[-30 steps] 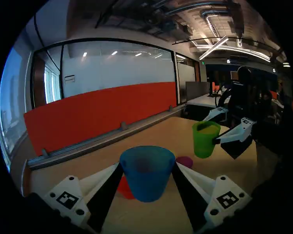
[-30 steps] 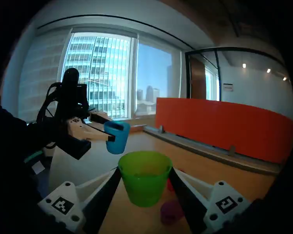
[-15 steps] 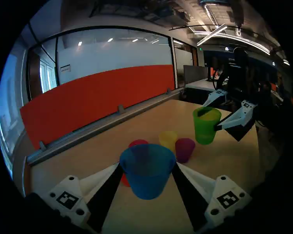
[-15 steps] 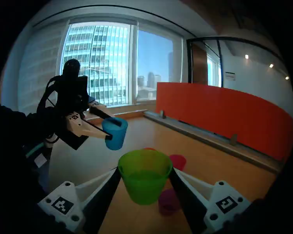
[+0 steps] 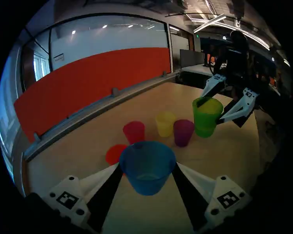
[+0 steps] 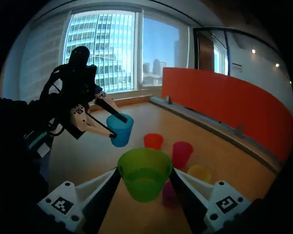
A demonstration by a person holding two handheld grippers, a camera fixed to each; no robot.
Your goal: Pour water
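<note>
Well, at my left the left gripper [image 5: 147, 167] has both fingers clamped on the blue cup [image 5: 147, 177], which is upright and lifted over the table [image 5: 232, 156]. I think a little water lies at its bottom, but I am not sure. Going right, an orange cup [image 5: 115, 154], a pink cup [image 5: 134, 132], a yellow cup [image 5: 165, 123] and a purple cup [image 5: 183, 132] stand together near the table's middle; their contents I cannot tell. Further right, ahead of the blue cup and well apart from it, the right gripper [image 5: 211, 111] squeezes the green cup [image 5: 204, 121], also upright, nearer the table's right edge. It seems partly filled. For pouring, one rim must first come over the other.
</note>
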